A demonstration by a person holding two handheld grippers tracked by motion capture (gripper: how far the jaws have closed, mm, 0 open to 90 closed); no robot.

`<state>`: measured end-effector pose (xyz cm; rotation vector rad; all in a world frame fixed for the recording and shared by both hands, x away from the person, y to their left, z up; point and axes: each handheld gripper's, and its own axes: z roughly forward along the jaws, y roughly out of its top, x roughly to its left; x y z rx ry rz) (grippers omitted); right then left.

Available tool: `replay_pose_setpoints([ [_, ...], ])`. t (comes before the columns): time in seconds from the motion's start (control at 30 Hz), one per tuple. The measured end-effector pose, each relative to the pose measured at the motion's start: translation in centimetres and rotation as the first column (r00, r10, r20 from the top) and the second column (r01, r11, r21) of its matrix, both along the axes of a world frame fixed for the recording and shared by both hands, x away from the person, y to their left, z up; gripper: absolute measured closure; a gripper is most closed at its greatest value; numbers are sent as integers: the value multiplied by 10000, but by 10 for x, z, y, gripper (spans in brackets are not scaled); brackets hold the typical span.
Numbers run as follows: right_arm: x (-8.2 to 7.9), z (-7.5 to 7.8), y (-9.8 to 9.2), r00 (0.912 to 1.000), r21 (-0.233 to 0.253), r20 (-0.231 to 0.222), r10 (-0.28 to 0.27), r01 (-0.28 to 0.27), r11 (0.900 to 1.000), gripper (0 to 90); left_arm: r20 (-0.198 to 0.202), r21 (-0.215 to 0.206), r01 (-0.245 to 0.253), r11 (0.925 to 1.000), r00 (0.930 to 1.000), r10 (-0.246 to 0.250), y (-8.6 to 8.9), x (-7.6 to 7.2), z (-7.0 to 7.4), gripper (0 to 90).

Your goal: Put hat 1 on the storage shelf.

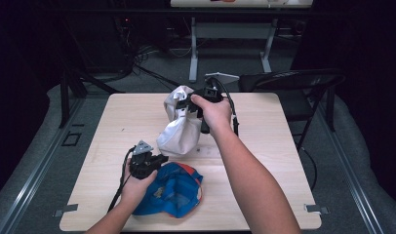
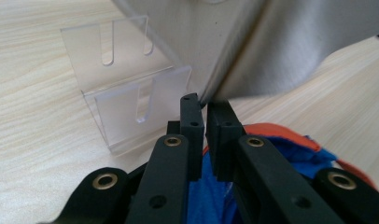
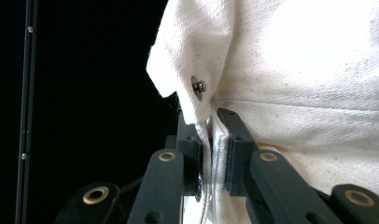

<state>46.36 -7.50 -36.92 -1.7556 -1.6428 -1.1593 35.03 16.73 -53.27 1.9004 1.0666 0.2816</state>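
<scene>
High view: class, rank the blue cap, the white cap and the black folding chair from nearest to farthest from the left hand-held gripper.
1. Blue cap, just right of the left hand-held gripper.
2. White cap, beyond it at mid-table.
3. Black folding chair, off the table's far right corner.

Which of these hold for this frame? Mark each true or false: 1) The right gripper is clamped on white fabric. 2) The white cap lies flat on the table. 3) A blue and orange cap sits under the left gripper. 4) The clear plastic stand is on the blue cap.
1) True: the right gripper is shut on the white cap.
2) False: it is lifted at one end, hanging toward the table.
3) True: the blue cap lies under the left gripper.
4) False: the clear stand rests on bare wood beside it.
</scene>
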Motion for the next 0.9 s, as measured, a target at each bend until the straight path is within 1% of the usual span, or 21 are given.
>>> replay_pose_setpoints([
  [0.03, 0, 1, 0, 9999, -41, 90, -79, 80, 10000, 797, 60, -19, 31, 10000, 10000, -31, 1, 0, 2, 857],
  [0.13, 2, 1, -3, 9999, -57, 72, -88, 88, 9999, 799, 110, 76, 56, 10000, 9999, -57, 0, -1, 2, 855],
  [0.17, 2, 1, -3, 10000, -105, 75, -66, 66, 9999, 799, 124, 180, 29, 9998, 9999, -31, -1, -1, 1, 856],
  [0.2, 2, 1, -3, 9998, -81, 80, -167, 167, 9998, 798, 175, 339, 128, 9993, 9998, -134, -2, -1, 1, 856],
  [0.23, 2, 0, -3, 9998, -90, 65, -163, 164, 9998, 799, 175, 339, 128, 9993, 9998, -134, -2, -1, 1, 856],
  [0.27, 2, -2, -4, 9999, -123, 53, -127, 127, 9998, 799, 307, 563, 101, 9984, 9995, -119, -3, -2, 0, 857],
  [0.3, 2, -3, -3, 9998, -133, 57, -165, 166, 9998, 799, 146, 804, 111, 9967, 9998, -123, -5, 0, -1, 857],
  [0.33, 2, -4, -4, 9999, -185, 28, -130, 130, 9997, 798, -12, 869, 73, 9962, 10000, -72, -6, 1, -4, 857],
  [0.37, 2, -5, -3, 9999, -350, 24, -107, 108, 9993, 797, -151, 945, 119, 9955, 9998, -105, -6, 3, -6, 856],
  [0.4, 2, -7, -2, 10000, -467, 52, -83, 85, 9989, 796, -156, 930, 100, 9956, 9998, -86, -6, 3, -8, 856],
  [0.43, 2, -8, -2, 10000, -427, -24, -8, 7, 9991, 796, -191, 1016, 144, 9947, 9997, -125, -5, 3, -8, 856],
  [0.5, 1, -9, -2, 10000, -402, -16, 43, -44, 9992, 794, -67, 1002, 128, 9949, 9999, -122, -6, 2, -9, 855],
  [0.57, 2, -9, -3, 10000, -403, -11, 5, -5, 9992, 792, -46, 1027, 125, 9946, 9999, -121, -6, 2, -8, 854],
  [0.67, 2, -8, -5, 10000, -379, 10, -21, 21, 9993, 786, -101, 919, 61, 9957, 9999, -52, -6, 1, -8, 840],
  [0.7, 1, -7, -6, 10000, -337, 1, -77, 77, 9994, 784, -112, 963, 147, 9952, 9998, -137, -5, 1, -7, 825],
  [0.73, 1, -7, -7, 10000, -375, 50, -49, 51, 9993, 783, 27, 803, 66, 9968, 10000, -68, -5, 0, -8, 798],
  [0.77, 1, -7, -8, 10000, -410, 87, -23, 27, 9992, 780, 36, 746, 88, 9972, 10000, -91, -4, -1, -7, 767],
  [0.8, 1, -6, -8, 9999, -389, 93, -106, 109, 9992, 776, 145, 638, 12, 9980, 9999, -21, -4, -2, -7, 738],
  [0.9, 0, -5, -10, 9998, -457, 169, -116, 124, 9989, 771, 304, 558, 23, 9984, 9995, -40, 0, -5, -4, 696],
])
